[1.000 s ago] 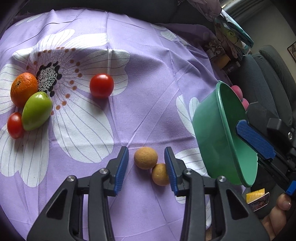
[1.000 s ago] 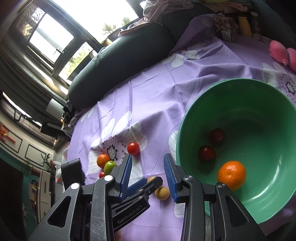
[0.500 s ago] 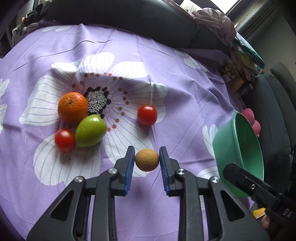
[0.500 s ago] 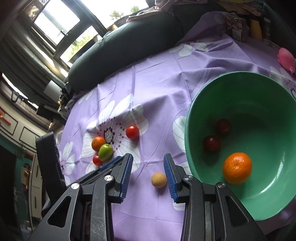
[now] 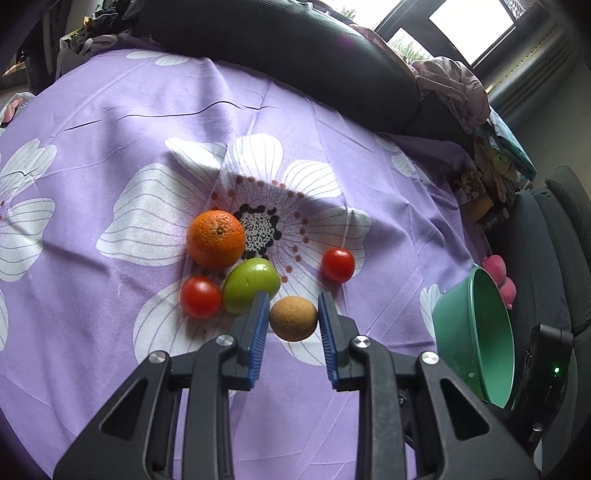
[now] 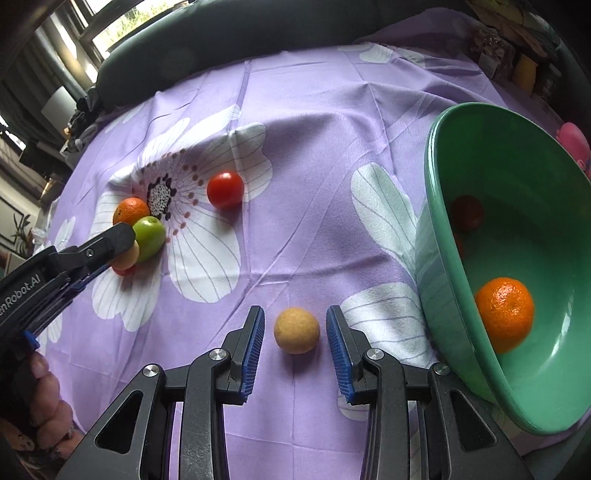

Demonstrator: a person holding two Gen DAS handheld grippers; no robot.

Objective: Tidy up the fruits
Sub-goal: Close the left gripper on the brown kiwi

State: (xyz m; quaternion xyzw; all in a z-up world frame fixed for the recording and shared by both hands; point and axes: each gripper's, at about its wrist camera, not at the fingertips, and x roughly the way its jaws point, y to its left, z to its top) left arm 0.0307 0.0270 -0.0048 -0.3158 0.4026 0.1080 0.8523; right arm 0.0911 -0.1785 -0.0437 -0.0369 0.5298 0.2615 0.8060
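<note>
A purple cloth (image 5: pixel 155 122) printed with big white flowers covers the surface. A dark bolster (image 5: pixel 295 48) lies along its far edge under a bright window (image 5: pixel 469 26). Crumpled clothes (image 5: pixel 450 85) sit beside the bolster, and a pink toy (image 6: pixel 574 142) shows behind.

The left hand-held gripper (image 6: pixel 122 254) hides most of a red tomato (image 6: pixel 123 271), seemingly.

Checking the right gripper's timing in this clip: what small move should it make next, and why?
Probably close the right gripper on the tan fruit. It lies on the cloth between the open pads, and neither pad touches it. The left gripper grips the other tan fruit, so the bowl likely comes after.
</note>
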